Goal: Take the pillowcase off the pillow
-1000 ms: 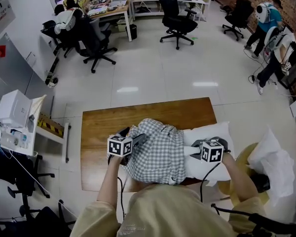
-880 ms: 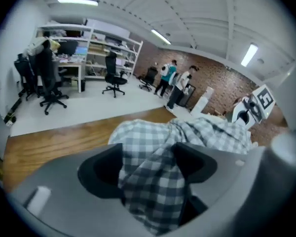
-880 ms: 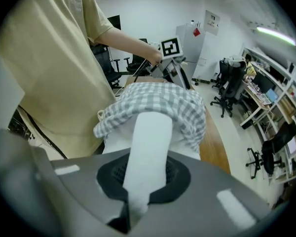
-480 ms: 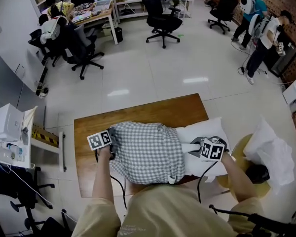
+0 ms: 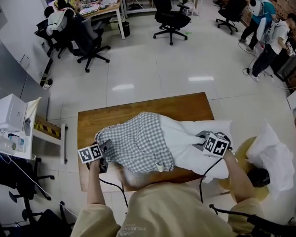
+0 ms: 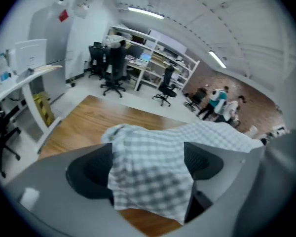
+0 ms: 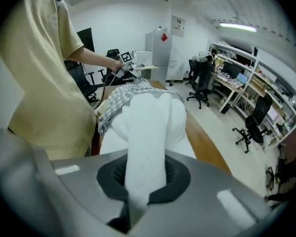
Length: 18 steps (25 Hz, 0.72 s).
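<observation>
Left gripper [image 5: 106,152]: jaws just opened wide, grey-and-white checked cotton pillowcase [image 5: 138,142] draped unclamped between them, lower centre | right gripper [image 5: 196,141]: jaws clenched on soft white pillow [image 5: 197,154], lower right, brown wooden worktop [image 5: 182,107] | risk: cover could be dropped unless regrasped; pinched pillow fabric could be pulled free.

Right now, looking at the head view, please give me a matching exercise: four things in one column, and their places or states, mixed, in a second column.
1. grey-and-white checked fabric pillowcase
2. soft white pillow
3. right gripper
4. brown wooden table

A. shut on white fabric
B. lies under the other things
C. partly bare, towards the right
D. bunched towards the left

Pairs: 1-D, 2-C, 3-A, 4-B.
</observation>
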Tool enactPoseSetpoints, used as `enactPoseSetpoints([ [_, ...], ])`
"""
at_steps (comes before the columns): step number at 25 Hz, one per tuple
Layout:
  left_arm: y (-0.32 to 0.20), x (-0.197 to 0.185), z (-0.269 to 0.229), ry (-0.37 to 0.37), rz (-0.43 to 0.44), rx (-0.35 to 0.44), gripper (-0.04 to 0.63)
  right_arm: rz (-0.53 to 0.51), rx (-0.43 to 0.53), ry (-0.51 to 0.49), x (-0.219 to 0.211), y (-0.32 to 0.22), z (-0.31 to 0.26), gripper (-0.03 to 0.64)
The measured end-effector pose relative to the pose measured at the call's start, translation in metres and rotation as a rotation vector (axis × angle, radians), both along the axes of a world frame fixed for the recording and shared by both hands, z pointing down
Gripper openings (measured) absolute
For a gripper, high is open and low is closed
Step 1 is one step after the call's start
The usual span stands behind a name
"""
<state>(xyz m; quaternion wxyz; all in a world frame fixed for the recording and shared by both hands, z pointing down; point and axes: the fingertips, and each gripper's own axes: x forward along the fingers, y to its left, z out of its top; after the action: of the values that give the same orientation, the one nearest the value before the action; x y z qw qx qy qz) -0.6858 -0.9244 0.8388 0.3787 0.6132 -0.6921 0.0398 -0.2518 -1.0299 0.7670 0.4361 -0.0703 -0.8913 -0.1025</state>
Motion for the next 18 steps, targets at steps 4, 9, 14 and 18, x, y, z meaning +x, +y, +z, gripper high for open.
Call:
enactPoseSetpoints([
  [4, 0.019, 0.167, -0.021, -0.086, 0.38, 0.05, 0.449, 0.019, -0.011, -0.003, 0.005, -0.017, 0.004, 0.02],
  [9, 0.017, 0.244, 0.033, -0.373, 0.521, -0.069, 0.277, -0.007, -0.017, 0.004, -0.004, -0.018, 0.004, 0.021],
  [14, 0.025, 0.2, 0.036, -0.283, 0.35, -0.096, 0.114, -0.019, -0.034, -0.011, -0.002, -0.015, 0.008, 0.021],
  [18, 0.05, 0.124, 0.038, -0.334, 0.203, -0.147, 0.009, -0.004, -0.05, -0.052, 0.013, -0.013, 0.007, 0.02],
])
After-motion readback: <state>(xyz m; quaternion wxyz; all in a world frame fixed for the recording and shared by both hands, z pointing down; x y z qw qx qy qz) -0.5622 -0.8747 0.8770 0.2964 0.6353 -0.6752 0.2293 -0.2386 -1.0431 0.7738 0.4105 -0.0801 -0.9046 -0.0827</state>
